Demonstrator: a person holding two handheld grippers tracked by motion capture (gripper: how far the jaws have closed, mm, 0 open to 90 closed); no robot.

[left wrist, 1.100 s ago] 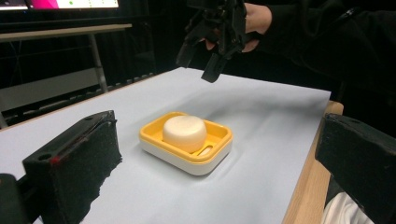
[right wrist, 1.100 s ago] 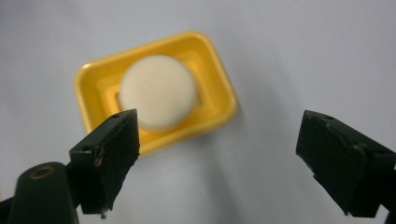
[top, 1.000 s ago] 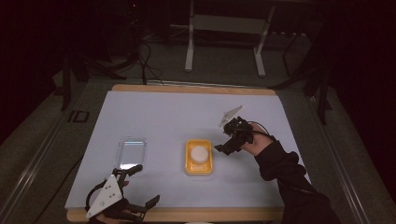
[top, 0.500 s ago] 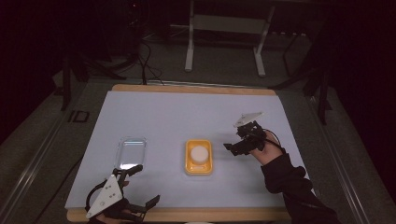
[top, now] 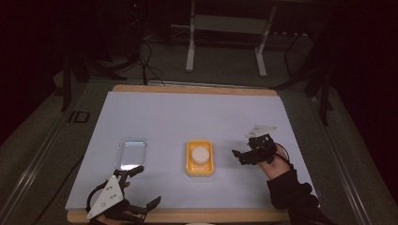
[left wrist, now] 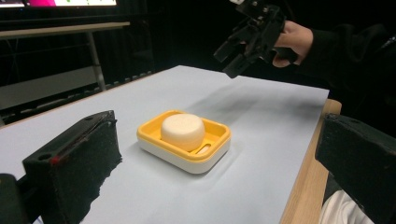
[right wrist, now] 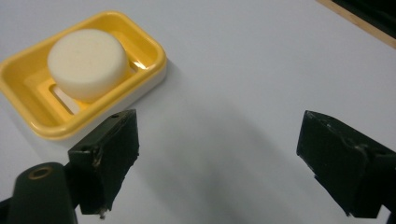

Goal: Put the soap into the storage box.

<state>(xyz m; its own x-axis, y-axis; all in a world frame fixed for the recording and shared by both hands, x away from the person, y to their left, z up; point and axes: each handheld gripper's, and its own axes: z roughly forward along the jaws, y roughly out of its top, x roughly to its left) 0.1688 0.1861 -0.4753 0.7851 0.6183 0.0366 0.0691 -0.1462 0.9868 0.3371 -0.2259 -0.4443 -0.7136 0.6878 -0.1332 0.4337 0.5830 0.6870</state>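
A yellow soap dish (top: 200, 158) sits mid-table with a round white soap bar (top: 200, 153) in it; the dish (left wrist: 184, 140) and bar (left wrist: 182, 130) lie ahead of the left gripper, and the dish (right wrist: 70, 79) and bar (right wrist: 87, 63) at upper left in the right gripper view. A clear plastic lid (top: 131, 153) lies to the dish's left. My right gripper (top: 240, 154) hovers open just right of the dish, jaws wide, nothing between them. My left gripper (top: 143, 186) rests open at the table's front edge, below the lid. The right gripper (left wrist: 232, 51) also appears high in the left gripper view.
A pale sheet (top: 187, 117) covers the wooden table (top: 197, 87). A metal stand (top: 225, 28) and cables (top: 141, 56) lie on the dark floor beyond the far edge.
My right gripper has moved down and toward the near side, lowering beside the soap dish's right. The left gripper has stayed put.
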